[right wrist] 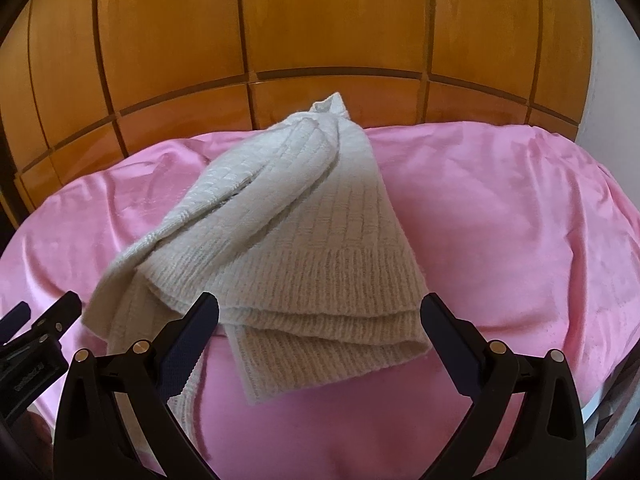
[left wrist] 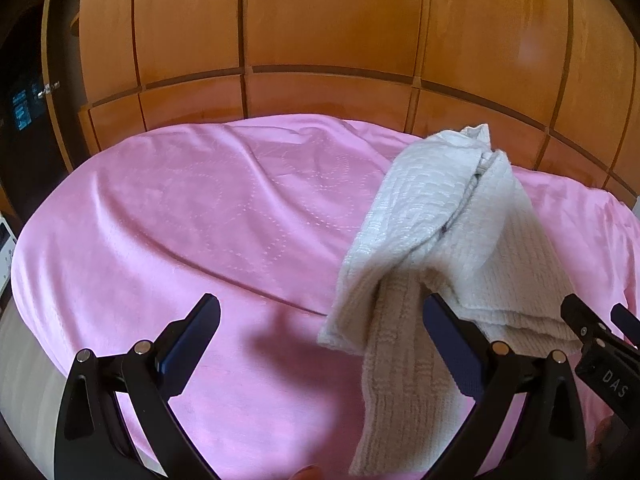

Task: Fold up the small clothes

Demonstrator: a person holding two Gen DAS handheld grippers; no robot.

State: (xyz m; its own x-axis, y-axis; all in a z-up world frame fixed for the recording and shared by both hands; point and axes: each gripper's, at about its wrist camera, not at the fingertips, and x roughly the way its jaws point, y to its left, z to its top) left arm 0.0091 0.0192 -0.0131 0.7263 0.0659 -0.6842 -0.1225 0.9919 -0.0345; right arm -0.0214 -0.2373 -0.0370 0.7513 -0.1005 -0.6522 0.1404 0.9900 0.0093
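A cream knitted garment (right wrist: pixel 296 240) lies bunched in loose folds on the pink bedspread (right wrist: pixel 500 220). In the left wrist view the garment (left wrist: pixel 444 220) sits to the right, with a ribbed strip trailing toward the camera past my right finger. My left gripper (left wrist: pixel 320 312) is open and empty, low over the spread to the left of the garment. My right gripper (right wrist: pixel 320 312) is open and empty, with the garment's ribbed hem lying between and just beyond its fingers. The right gripper also shows at the right edge of the left wrist view (left wrist: pixel 592 320).
An orange wooden panelled headboard (left wrist: pixel 328 32) rises behind the bed. The pink bedspread (left wrist: pixel 180 208) is wrinkled, with a long crease across its middle. A dark doorway (left wrist: pixel 28 112) is at the far left. A white wall (right wrist: pixel 608 60) is at the right.
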